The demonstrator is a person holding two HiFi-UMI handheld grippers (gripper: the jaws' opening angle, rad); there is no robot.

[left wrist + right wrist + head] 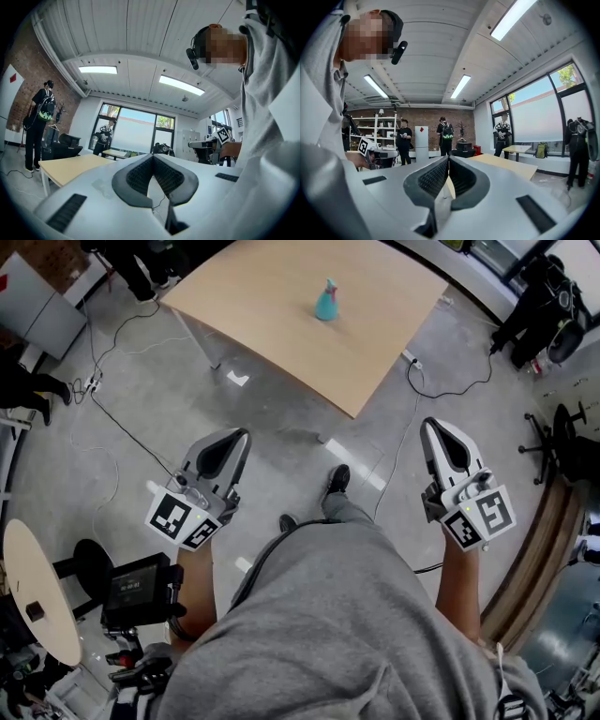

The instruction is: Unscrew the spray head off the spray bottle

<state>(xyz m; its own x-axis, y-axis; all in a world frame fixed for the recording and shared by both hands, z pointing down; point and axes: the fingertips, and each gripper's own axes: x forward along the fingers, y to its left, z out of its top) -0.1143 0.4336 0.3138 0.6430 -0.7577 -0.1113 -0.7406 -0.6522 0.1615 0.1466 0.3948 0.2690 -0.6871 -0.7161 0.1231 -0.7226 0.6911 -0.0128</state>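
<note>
Head view: one teal spray bottle point(327, 301) upright on bench point(281, 334), long axis vertical, spray head on top, nozzle direction too small to tell.
Left gripper view: left hand-held gripper point(152, 158) jaws together, empty.
Right gripper view: right hand-held gripper point(447, 160) jaws together, empty.

spray bottle point(327, 302): head too small to tell | table point(281, 324): cropped at top

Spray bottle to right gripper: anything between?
Head view: only bare table, then floor with a black cable between spray bottle and right gripper.
</note>
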